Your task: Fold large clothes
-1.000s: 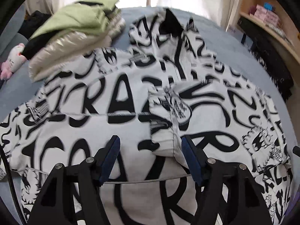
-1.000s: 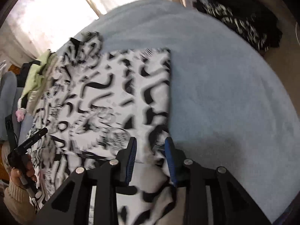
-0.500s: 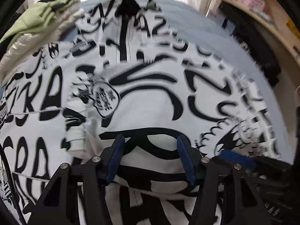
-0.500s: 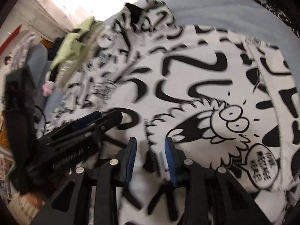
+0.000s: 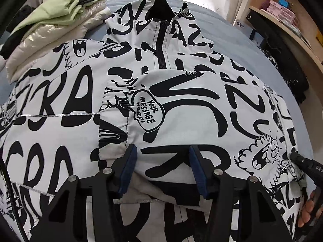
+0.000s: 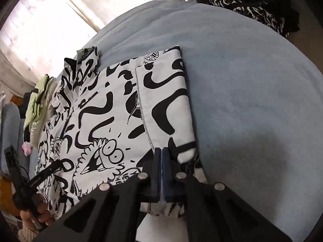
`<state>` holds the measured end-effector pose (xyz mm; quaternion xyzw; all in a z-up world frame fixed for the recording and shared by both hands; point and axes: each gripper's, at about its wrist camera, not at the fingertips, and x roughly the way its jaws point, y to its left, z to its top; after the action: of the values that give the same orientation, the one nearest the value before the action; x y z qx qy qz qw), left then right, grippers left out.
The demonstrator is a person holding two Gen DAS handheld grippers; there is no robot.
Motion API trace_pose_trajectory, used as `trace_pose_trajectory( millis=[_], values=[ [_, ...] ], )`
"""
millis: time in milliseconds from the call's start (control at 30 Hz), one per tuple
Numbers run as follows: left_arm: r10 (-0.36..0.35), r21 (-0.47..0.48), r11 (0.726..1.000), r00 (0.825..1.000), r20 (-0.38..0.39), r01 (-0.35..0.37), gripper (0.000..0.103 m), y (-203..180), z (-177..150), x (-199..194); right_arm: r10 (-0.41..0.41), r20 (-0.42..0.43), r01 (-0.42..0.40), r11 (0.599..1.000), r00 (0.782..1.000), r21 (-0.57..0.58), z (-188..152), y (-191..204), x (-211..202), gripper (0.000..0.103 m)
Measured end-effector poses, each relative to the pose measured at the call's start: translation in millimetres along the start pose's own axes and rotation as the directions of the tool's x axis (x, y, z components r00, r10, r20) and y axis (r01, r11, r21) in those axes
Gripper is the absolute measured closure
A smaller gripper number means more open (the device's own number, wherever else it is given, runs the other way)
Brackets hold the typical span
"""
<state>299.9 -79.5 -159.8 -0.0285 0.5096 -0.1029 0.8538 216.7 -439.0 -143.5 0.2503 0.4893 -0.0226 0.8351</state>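
Observation:
A large white jacket [image 5: 181, 104] with black graffiti lettering lies spread on the blue bed, collar and zip at the far end. One sleeve is folded across its front. My left gripper [image 5: 164, 167] hovers low over the near edge of that folded part. Its jaws are closing, with a bulge of jacket cloth between the blue pads [image 5: 130, 167], which do not press on it. In the right wrist view the jacket [image 6: 113, 104] ends in a straight folded edge. My right gripper [image 6: 161, 157] is shut there on the near right corner, and the cloth puckers at its tip [image 5: 296, 159].
A pile of folded clothes [image 5: 54, 24], green on cream, sits at the far left of the bed. Bare blue bedcover [image 6: 252, 100] stretches to the right of the jacket. Dark clothes [image 6: 252, 10] lie beyond the bed, and a wooden shelf [image 5: 282, 20] stands at right. A hand [image 6: 38, 215] holds the left gripper.
The right gripper dropped to the jacket's right edge and shut on the cloth. The left gripper moved right and lower over the folded sleeve, its jaws narrower than before.

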Motion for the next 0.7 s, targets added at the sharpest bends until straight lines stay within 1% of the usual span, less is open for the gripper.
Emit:
trace_pose_trajectory(
  millis=[67,133,200,300,400,533,700],
  values=[
    [0.012,0.008,1.000,1.000,0.003,-0.012,0.050,-2,-3,-4,-0.011,-0.003,0.011,1.000,1.000,-0.009,-3,3,-3,0.099],
    [0.017,0.005,1.000,1.000,0.006,-0.017,0.050,-3,-3,-8,-0.008,-0.007,0.008,1.000,1.000,-0.014,-4,8,-5,0.096],
    [0.020,-0.001,1.000,1.000,0.008,-0.020,0.050,-3,-5,-14,0.003,-0.008,-0.004,1.000,1.000,-0.013,-6,11,-9,0.088],
    [0.011,-0.012,1.000,1.000,0.010,-0.011,0.050,-2,-8,-24,0.019,-0.004,-0.019,1.000,1.000,-0.019,-9,17,-17,0.082],
    [0.010,-0.013,1.000,1.000,0.021,-0.010,0.050,-2,-13,-36,0.043,-0.005,-0.044,0.999,0.999,-0.018,-14,24,-26,0.082],
    [0.039,0.004,0.999,0.998,0.041,-0.039,0.050,-5,-21,-54,0.072,0.002,-0.072,0.997,0.997,-0.014,-23,30,-42,0.082],
    [0.037,0.012,0.999,0.998,0.049,-0.038,0.050,-5,-37,-78,0.112,0.014,-0.112,0.994,0.994,-0.012,-38,37,-64,0.082]
  ],
)
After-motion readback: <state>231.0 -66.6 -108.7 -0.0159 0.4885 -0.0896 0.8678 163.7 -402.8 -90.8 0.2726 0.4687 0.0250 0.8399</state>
